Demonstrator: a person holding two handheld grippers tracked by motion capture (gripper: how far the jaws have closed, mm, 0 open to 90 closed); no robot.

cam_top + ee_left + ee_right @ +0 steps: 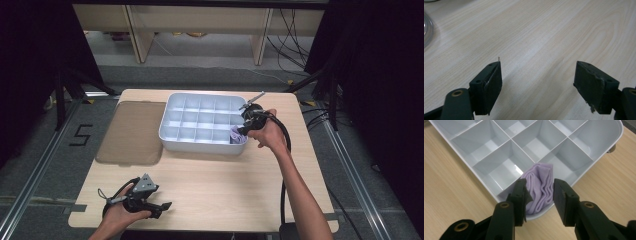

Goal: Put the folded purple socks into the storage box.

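**Cloth down in the corner cell, right gripper letting go**

Cloth (539, 187), lilac and folded into soft pleats, sits in the corner compartment of the white divided tray (474, 173), the cell at the tray's near right corner as the high view shows it. The right gripper (539, 195) hangs just over that cell, jaws parted on either side of the fold; the pads look clear of the fabric, or at most brushing it, so this reads as a release, not a hold. The placing step looks all but done. Next up, by my reckoning: lift straight clear without snagging a pleat, since the cloth stands proud of the cell walls and a dragging jaw could pull it back out.

Down at the near left corner, the left gripper (150, 202) rests in the person's hand, jaws spread wide with nothing between them but bare wood.

The table (215, 180) is pale wood-grain laminate. A flat, smoky translucent lid (131, 132) lies just left of the tray. Every other tray cell looks empty. Around the table: grey floor with a taped numeral, dark curtains at both sides, cables trailing at the back, pale furniture legs beyond.
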